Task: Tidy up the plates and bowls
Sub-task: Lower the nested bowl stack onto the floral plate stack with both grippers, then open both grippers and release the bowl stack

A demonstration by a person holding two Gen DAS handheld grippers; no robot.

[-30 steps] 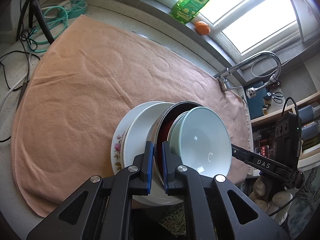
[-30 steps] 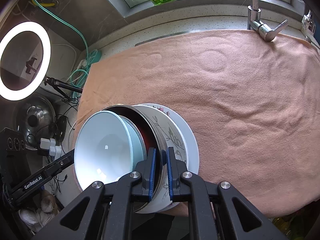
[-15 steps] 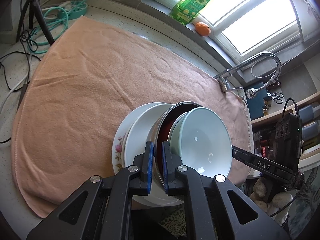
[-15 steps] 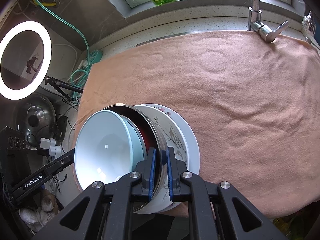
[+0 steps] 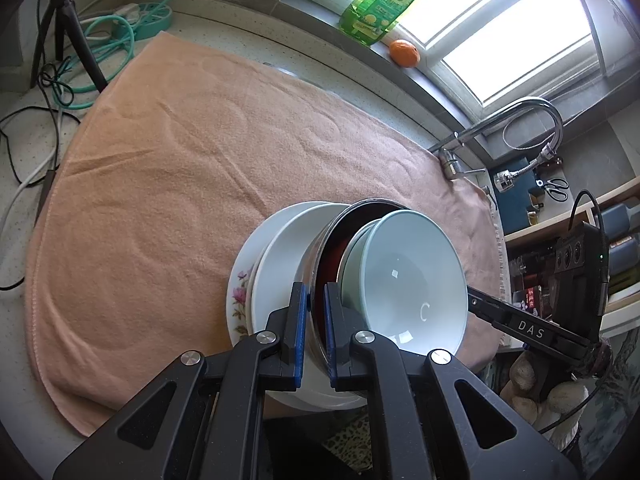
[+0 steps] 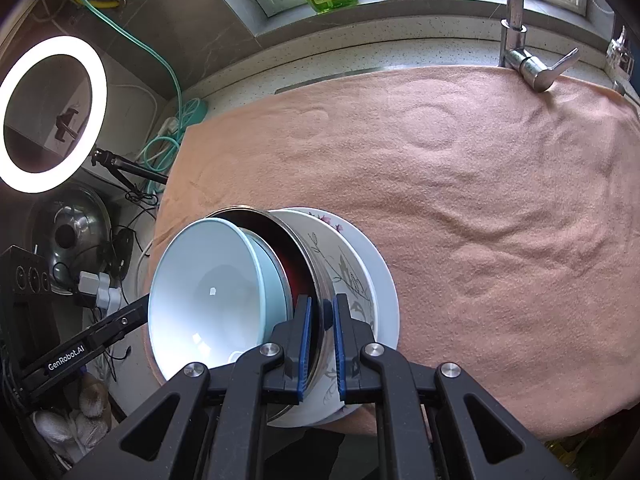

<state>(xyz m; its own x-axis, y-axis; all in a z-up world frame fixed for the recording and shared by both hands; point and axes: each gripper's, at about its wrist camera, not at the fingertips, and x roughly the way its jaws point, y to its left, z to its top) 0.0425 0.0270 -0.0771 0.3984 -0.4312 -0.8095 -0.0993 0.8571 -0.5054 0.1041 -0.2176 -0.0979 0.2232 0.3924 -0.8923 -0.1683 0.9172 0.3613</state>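
A nested stack of dishes hangs tilted over the near edge of the peach towel (image 5: 192, 168). It holds a floral plate (image 5: 239, 286), a white plate (image 5: 286, 252), a steel bowl with a red inside (image 5: 347, 216) and pale blue bowls (image 5: 412, 276). My left gripper (image 5: 316, 314) is shut on the steel bowl's rim from one side. My right gripper (image 6: 320, 322) is shut on the same steel bowl's rim (image 6: 290, 236) from the opposite side, between the pale blue bowls (image 6: 208, 292) and a leaf-patterned dish (image 6: 346, 268) on the white plate (image 6: 387, 294).
A chrome faucet (image 5: 524, 114) stands at the towel's far right corner. A green bottle (image 5: 380, 4) and an orange (image 5: 404, 52) sit on the windowsill. A tripod and cables (image 5: 68, 52) lie to the left. A ring light (image 6: 52, 112) and a pot lid (image 6: 72, 232) are beside the counter.
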